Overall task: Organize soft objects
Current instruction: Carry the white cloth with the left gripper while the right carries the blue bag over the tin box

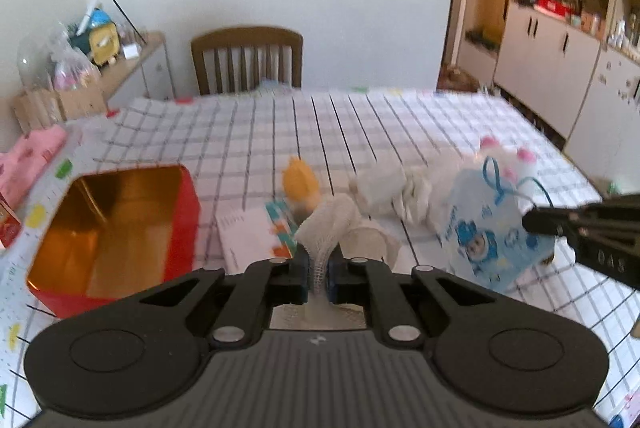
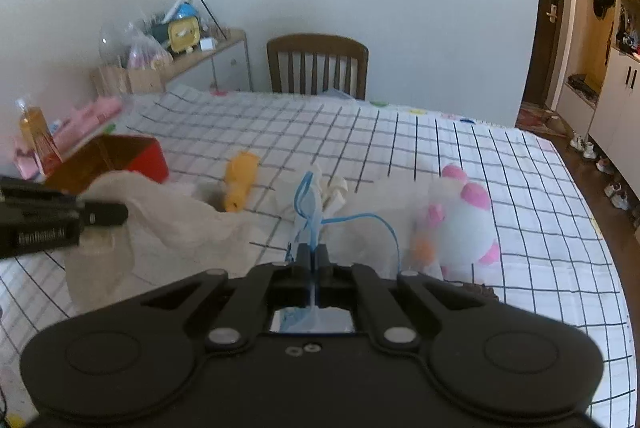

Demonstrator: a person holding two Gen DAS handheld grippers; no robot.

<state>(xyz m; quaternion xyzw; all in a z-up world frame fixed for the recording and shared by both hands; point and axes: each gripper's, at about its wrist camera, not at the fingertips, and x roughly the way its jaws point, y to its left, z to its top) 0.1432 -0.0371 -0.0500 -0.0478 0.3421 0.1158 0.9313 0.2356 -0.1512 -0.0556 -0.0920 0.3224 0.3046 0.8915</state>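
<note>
Over the checked table [image 1: 400, 131], each tilted-down hand-held gripper grasps: left [image 1: 319, 270] gauze cloth [image 1: 328, 224], right [image 2: 313, 260] blue bag [image 2: 306, 216].

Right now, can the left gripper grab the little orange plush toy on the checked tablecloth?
Probably not yet. The left gripper is shut on a white gauzy cloth, so its jaws are full. The orange plush toy lies just beyond with nothing on top of it, but the cloth must go first.

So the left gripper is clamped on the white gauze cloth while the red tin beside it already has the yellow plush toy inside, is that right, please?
Not quite. The left gripper is shut on the white gauze cloth, but the red tin is empty, as the left wrist view shows. The yellow plush toy lies on the checked tablecloth beside it.
</note>
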